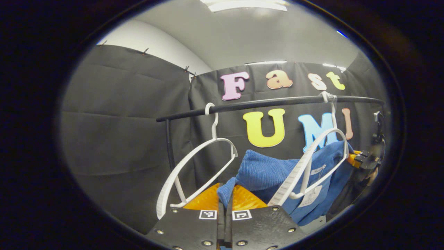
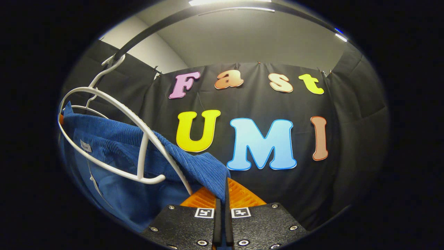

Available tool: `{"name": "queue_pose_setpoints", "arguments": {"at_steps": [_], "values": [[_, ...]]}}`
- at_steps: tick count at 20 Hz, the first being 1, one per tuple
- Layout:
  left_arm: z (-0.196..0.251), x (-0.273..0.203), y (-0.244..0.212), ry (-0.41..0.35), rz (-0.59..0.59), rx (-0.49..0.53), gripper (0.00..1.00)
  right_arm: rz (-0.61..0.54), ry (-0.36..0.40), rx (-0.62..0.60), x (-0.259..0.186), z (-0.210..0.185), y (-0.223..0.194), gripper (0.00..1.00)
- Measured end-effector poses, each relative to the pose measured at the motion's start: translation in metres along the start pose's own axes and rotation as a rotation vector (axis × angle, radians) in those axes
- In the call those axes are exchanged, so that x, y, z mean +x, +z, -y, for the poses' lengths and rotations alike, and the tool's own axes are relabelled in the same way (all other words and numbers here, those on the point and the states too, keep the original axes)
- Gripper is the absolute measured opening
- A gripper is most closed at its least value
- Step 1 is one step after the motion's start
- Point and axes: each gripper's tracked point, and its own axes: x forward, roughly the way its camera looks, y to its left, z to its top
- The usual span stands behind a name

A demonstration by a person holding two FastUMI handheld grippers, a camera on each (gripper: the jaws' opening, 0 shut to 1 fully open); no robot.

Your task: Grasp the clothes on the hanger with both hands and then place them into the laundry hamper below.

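A blue ribbed garment hangs off a white hanger on the black rail. My left gripper is shut on one corner of its cloth, pinched between the two fingers. In the right gripper view the same blue garment drapes down behind its white hanger, and my right gripper is shut on the garment's other corner. The right gripper and the hand holding it show at the far right edge of the left gripper view, at the garment's other side.
A second white hanger hangs bare on the rail, to the left of the garment. The rail's upright post stands at its left end. Black cloth walls close in behind and on both sides.
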Motion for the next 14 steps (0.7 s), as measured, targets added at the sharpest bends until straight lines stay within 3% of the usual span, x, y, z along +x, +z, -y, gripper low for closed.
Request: {"name": "queue_pose_setpoints", "arguments": {"at_steps": [8, 9, 10, 12, 14], "values": [[0.014, -0.024, -0.034, -0.021, -0.044, 0.012, 0.01, -0.117, -0.016, 0.043, -0.011, 0.002, -0.046, 0.04], [0.019, -0.023, -0.038, -0.023, -0.049, 0.012, 0.06, -0.129, -0.015, 0.049, -0.013, 0.003, -0.053, 0.04], [0.024, -0.021, -0.042, -0.023, -0.056, 0.010, 0.01, -0.144, -0.013, 0.047, -0.016, 0.003, -0.060, 0.04], [0.031, -0.020, -0.051, -0.019, -0.070, 0.005, 0.06, -0.165, -0.010, 0.035, -0.027, 0.002, -0.070, 0.04], [0.029, -0.025, -0.058, -0.014, -0.076, 0.008, 0.01, -0.182, -0.008, 0.036, -0.036, 0.003, -0.079, 0.04]]}}
